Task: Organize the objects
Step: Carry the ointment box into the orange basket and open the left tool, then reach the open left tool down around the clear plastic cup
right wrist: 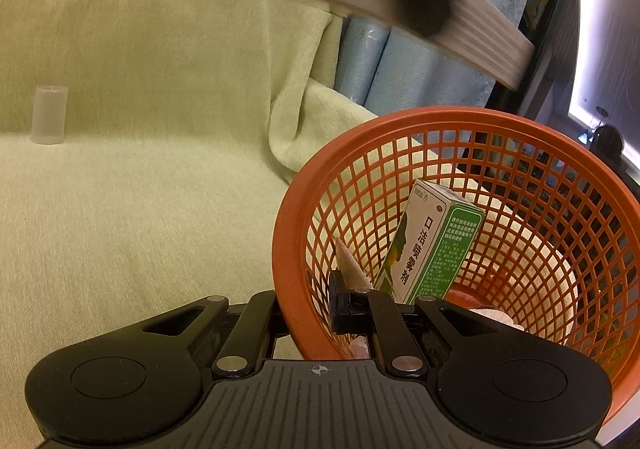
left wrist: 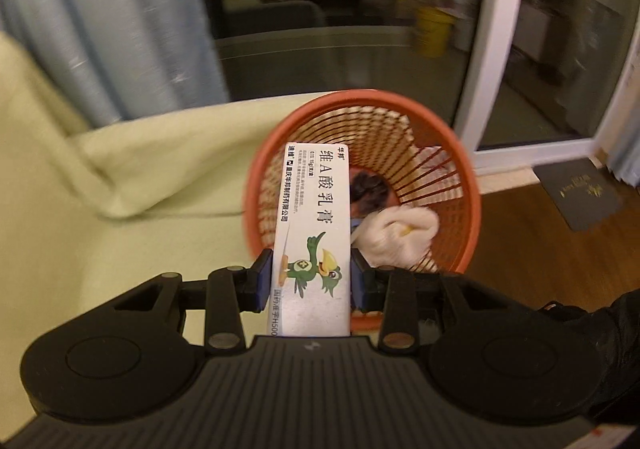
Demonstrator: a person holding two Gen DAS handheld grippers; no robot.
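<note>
Two grippers busy: left gripper (left wrist: 311,281) holds ointment box (left wrist: 314,225) over orange basket (left wrist: 472,209); right gripper (right wrist: 308,305) pinches rim. Lower box, then let go.

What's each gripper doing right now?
Left gripper: closed on the white box.
Right gripper: closed on the orange basket rim.

A long white ointment box (left wrist: 316,233), printed with black Chinese characters and a green cartoon bird, is sitting lengthwise between two blue pads, its far end reaching over the rim of an orange mesh basket (left wrist: 472,209). The basket is standing on a pale green cloth. Inside it, a green-and-white medicine box (right wrist: 432,249) is leaning upright against the wall, and a crumpled white cloth (left wrist: 400,233) is lying at the bottom.
</note>
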